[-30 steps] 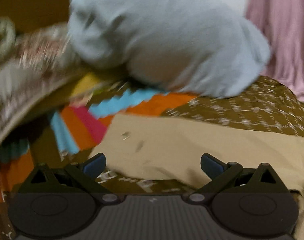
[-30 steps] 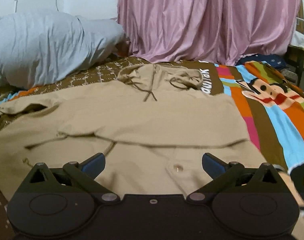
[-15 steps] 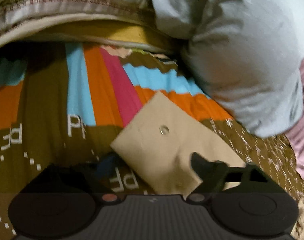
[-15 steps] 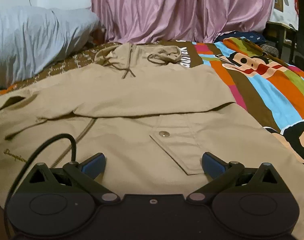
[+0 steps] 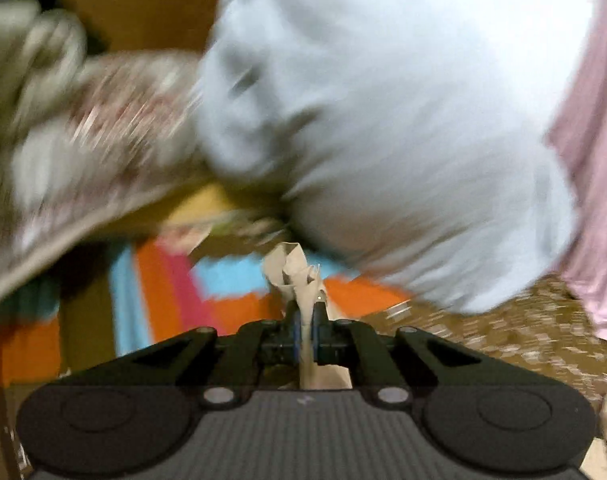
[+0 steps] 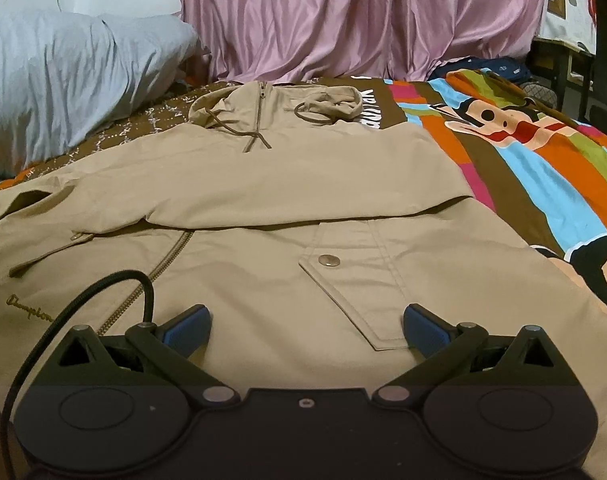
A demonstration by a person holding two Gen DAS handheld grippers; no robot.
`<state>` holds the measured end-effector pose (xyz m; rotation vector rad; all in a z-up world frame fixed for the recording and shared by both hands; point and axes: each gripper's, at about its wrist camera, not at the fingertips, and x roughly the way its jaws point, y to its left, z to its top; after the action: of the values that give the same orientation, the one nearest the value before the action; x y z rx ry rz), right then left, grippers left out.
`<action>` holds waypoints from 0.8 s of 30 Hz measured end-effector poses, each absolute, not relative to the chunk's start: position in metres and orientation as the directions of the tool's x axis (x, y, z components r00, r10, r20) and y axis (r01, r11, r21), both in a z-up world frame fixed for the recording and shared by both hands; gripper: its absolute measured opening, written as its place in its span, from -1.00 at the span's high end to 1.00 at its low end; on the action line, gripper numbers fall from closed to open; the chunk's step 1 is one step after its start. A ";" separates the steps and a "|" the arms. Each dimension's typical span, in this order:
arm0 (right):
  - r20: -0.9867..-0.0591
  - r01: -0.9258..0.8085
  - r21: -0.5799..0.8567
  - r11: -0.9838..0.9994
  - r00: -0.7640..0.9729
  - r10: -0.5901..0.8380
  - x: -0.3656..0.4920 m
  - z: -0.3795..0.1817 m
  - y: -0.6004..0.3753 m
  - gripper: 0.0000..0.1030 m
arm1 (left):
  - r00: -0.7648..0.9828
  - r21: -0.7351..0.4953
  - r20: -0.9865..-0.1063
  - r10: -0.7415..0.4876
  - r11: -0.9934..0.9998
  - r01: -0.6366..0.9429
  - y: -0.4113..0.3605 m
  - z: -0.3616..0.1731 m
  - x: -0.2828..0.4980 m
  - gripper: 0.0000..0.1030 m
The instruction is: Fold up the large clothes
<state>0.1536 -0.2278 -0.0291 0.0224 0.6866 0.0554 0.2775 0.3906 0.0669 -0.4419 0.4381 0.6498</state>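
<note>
Currently | beige cotton hooded jacket (image 6: 287, 200) laid flat, front up, on bed with striped cartoon-print sheet (image 6: 543, 168) | left tongs (image 5: 306, 330) clenched on bunched jacket fabric | right tongs (image 6: 305, 326) released, held over jacket hem | pale blue pillow (image 6: 63, 80) beside hood

Left gripper (image 5: 306, 330): jaws closed together, pinching a bunched fold of tan fabric (image 5: 299, 280). Right gripper (image 6: 306, 326): jaws spread wide apart, nothing between the blue pads (image 6: 185, 326).
</note>
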 end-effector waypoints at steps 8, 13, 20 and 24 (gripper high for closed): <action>-0.604 -0.058 0.128 0.990 0.787 0.125 0.150 -0.031 -0.239 -0.99 | 0.903 -0.202 -0.325 0.281 0.912 -0.357 0.243 0.179 0.296 0.91; -0.527 -0.089 0.266 0.960 0.820 0.222 0.141 -0.028 -0.257 -0.98 | 0.950 -0.166 -0.290 0.115 0.972 -0.168 0.138 0.212 0.306 0.91; -0.446 -0.029 0.391 0.920 0.868 0.216 0.130 -0.008 -0.285 -0.98 | 0.934 -0.162 -0.350 -0.064 0.987 0.006 0.006 0.184 0.321 0.91; -0.432 0.043 0.352 0.935 0.894 0.121 0.123 0.009 -0.304 -0.99 | 0.903 -0.196 -0.409 -0.133 0.979 0.056 -0.056 0.134 0.318 0.91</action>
<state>0.1231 -0.3043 0.0094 0.3631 0.4659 0.0410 0.3184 -0.0556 0.1344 -0.1821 0.4338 -0.0980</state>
